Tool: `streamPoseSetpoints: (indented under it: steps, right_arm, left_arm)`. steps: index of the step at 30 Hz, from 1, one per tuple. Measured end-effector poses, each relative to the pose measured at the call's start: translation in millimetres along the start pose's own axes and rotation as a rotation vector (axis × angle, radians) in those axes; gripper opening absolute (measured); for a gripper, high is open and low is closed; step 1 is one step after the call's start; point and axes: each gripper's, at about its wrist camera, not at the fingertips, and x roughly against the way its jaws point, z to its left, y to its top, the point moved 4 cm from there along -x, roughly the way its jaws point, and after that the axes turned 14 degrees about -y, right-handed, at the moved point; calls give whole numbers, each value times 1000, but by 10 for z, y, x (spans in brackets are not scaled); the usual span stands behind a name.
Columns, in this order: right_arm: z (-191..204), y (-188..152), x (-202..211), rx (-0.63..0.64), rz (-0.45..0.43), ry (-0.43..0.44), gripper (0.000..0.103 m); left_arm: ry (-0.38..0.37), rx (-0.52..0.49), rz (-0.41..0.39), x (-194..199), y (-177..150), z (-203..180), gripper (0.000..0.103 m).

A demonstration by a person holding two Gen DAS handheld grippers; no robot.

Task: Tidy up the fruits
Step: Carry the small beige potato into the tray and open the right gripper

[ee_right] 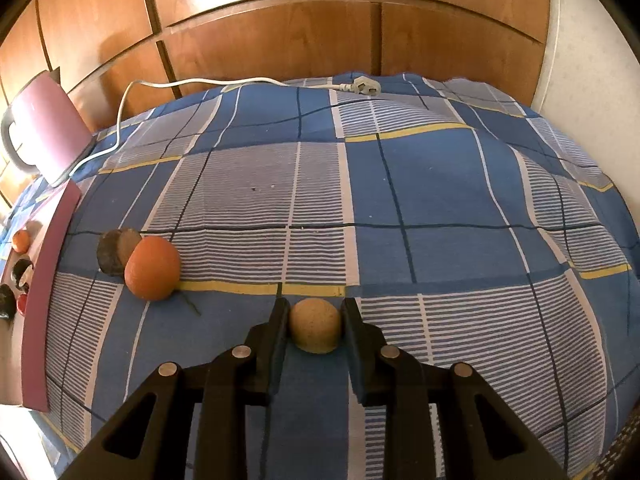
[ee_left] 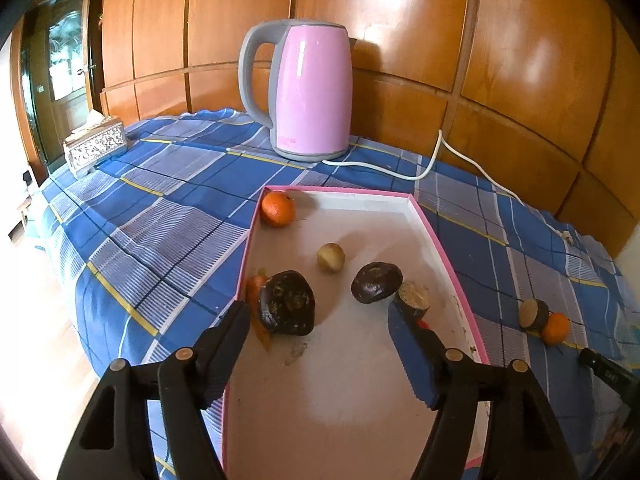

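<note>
Tan round fruit (ee_right: 315, 325) sits pinched in the right gripper (ee_right: 315, 320) at lower centre; left gripper (ee_left: 320, 312) spread over the pink-rimmed tray (ee_left: 436, 232).

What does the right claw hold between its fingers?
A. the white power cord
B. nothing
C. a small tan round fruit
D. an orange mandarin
C: in the right wrist view the right claw is shut on the small tan round fruit, while the orange mandarin lies apart on the cloth.
</note>
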Motion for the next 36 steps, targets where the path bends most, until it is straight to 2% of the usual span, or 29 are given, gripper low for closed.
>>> streamPoseSetpoints:
  steps: [6,10,15,19,24,31,36]
  right_arm:
    - [100,33,156,25,-33,26,26]
    - [280,103,364,72,-73,99,26]
    - [776,141,685,199,-111,260,26]
    - [1224,87,930,312,-141,345,26]
    - [1809,3,1106,436,-133,446,26]
    - [2439,-119,1139,566,-114,509,26]
    - [2571,-187,1061,568,-100,478,30]
  left_arm:
    - [1,11,-1,41,-16,49,73]
    - [5,22,-7,77,-20,94,73]
    - [13,42,-11,107,-29,175,74]
    - [27,72,-19,134,-29,286,75]
    - [65,119,-36,174,-10,498,76]
    - [93,171,-49,206,2,725,76]
    - [90,165,-45,188,-15,720,76]
